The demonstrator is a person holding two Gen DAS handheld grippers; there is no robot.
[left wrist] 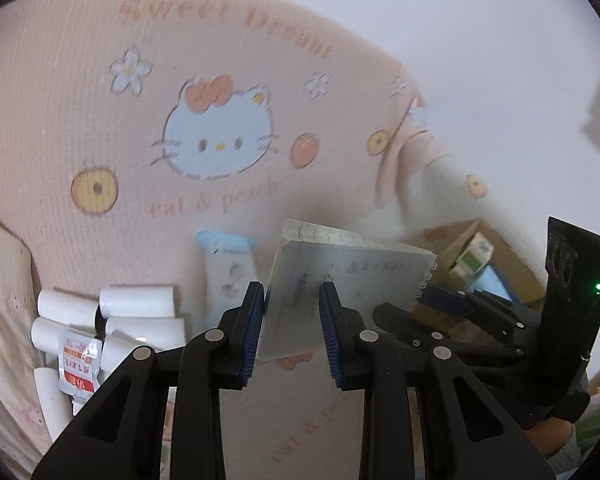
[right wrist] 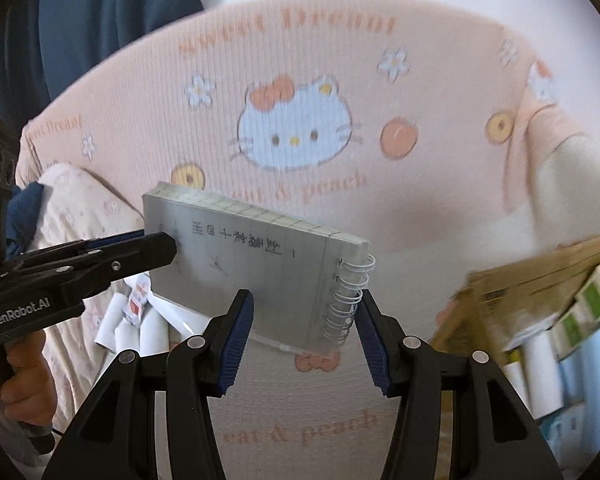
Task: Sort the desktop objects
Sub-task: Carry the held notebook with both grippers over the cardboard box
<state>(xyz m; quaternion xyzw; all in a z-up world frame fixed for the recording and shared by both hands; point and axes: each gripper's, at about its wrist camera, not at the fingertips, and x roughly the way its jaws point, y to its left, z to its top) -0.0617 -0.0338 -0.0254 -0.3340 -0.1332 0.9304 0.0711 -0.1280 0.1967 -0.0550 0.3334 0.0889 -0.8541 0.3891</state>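
A grey spiral-bound notebook (right wrist: pixel 260 256) hangs tilted in the air above the pink cat-print cloth (right wrist: pixel 300 80), held at both ends. My left gripper (right wrist: pixel 168 248) comes in from the left and is shut across the notebook's plain end; in the left wrist view the notebook (left wrist: pixel 340 272) sits between its blue pads (left wrist: pixel 256 320). My right gripper (right wrist: pixel 304 312) is shut on the end with the wire spiral (right wrist: pixel 352 292), one pad on the cover and the other against the coils. From the left wrist view, the right gripper (left wrist: pixel 432 296) meets the notebook's spiral edge.
Under the notebook lie several white rolls (left wrist: pixel 136 304), a red-and-white sachet (left wrist: pixel 78 368) and a blue-and-white packet (left wrist: pixel 228 268). A cardboard box (right wrist: pixel 540 272) with cartons and rolls stands at the right. A person's hand (right wrist: pixel 24 380) holds the left gripper's handle.
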